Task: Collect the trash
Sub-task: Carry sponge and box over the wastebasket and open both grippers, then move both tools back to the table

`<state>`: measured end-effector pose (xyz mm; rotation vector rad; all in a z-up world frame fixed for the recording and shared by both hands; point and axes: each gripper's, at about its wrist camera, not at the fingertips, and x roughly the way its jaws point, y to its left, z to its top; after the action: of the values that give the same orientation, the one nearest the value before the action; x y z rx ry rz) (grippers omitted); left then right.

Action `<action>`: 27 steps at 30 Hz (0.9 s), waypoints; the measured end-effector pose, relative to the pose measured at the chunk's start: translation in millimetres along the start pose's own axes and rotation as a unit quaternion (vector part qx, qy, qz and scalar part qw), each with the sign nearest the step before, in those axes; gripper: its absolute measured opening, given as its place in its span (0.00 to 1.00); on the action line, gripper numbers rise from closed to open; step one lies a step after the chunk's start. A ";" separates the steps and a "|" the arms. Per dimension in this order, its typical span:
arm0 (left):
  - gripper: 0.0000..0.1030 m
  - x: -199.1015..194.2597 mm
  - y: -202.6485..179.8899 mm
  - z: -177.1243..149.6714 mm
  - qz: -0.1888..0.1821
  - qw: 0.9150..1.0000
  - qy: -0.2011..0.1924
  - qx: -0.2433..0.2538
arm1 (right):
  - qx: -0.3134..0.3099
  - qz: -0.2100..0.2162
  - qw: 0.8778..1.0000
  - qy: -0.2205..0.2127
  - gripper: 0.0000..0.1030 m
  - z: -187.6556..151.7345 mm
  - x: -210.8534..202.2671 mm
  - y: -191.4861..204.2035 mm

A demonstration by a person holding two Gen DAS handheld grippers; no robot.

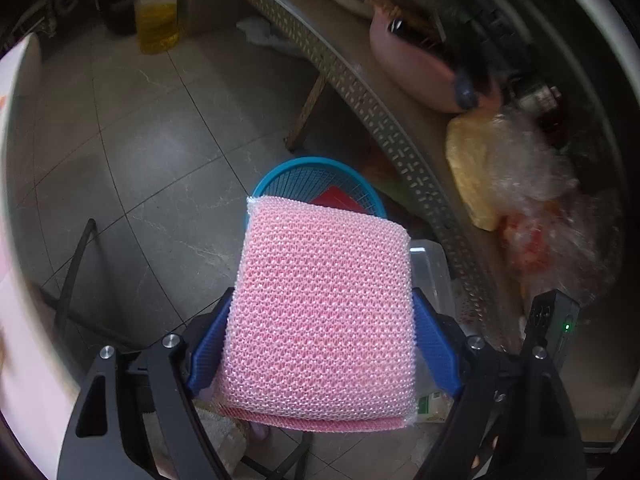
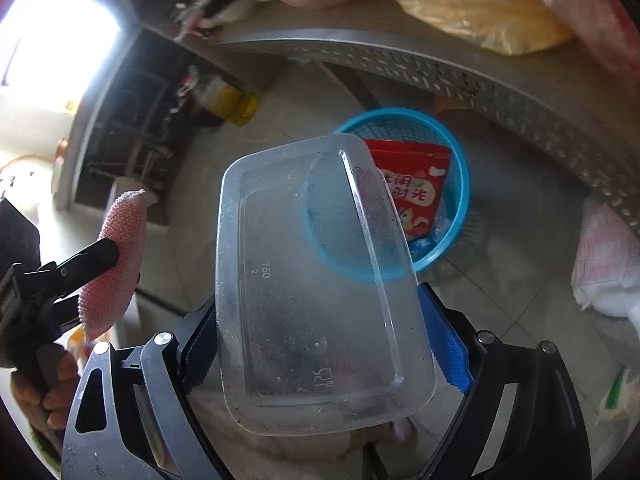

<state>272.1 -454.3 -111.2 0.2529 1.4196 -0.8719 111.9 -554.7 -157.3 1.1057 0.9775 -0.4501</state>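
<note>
Behind pink sponge (image 1: 320,312), blue basket (image 1: 280,178) half-hidden.

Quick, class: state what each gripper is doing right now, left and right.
Left gripper: closed on the pink mesh scouring sponge.
Right gripper: closed on the clear plastic food container.

grey tiled floor (image 1: 132,128), perforated metal table (image 1: 384,128), bright window (image 2: 52,32)

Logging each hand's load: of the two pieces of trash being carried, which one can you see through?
The clear plastic container, between the right gripper's fingers; the blue basket shows through it. The pink sponge in the left gripper is opaque.
</note>
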 end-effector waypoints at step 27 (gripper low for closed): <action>0.92 -95.6 -7.9 -29.4 0.006 0.990 -0.134 0.041 | -0.083 -0.112 0.984 -0.108 0.88 -39.0 15.6 2.4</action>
<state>253.3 -405.3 -25.7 0.1982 1.1325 -0.9186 105.1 -516.5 -173.4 0.7823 0.9324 -0.6457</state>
